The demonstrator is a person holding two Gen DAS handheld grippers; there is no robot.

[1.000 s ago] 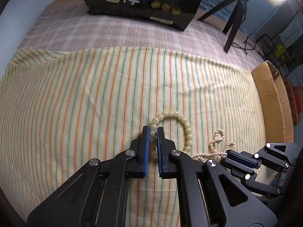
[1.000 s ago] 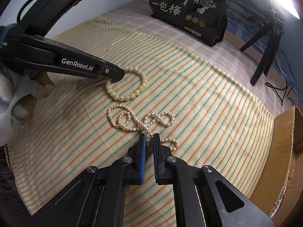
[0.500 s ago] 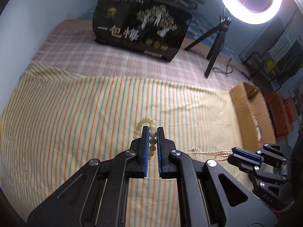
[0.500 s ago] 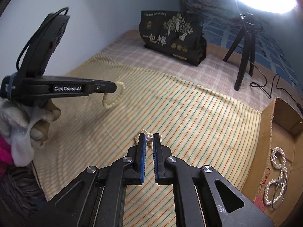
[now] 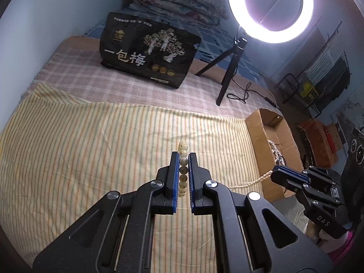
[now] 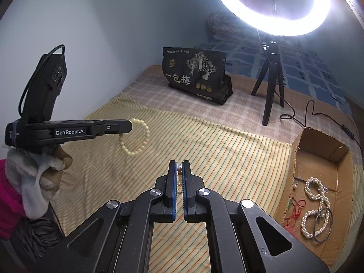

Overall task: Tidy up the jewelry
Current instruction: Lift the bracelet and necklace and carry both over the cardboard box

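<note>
My left gripper [image 5: 183,159] is shut on a cream bead bracelet [image 5: 183,166] and holds it in the air above the striped cloth [image 5: 91,147]; the bracelet hangs as a loop in the right wrist view [image 6: 138,138]. My right gripper [image 6: 179,170] is shut on a thin pearl necklace [image 6: 179,185], lifted off the cloth. In the left wrist view the right gripper [image 5: 282,173] trails the pearl strand [image 5: 250,182] beside the cardboard box [image 5: 257,136]. The box [image 6: 295,159] holds pearl strands [image 6: 316,204], a ring and red cord.
A black snack bag [image 5: 147,52] stands at the back on the checked cloth. A ring light on a black tripod [image 5: 229,68] stands at the back right, its cable running along the box. A folded quilt [image 5: 177,0] lies behind.
Both grippers have risen from the cloth, lifting the bracelet and the pearl necklace into the air. The right gripper has moved toward the cardboard box.
</note>
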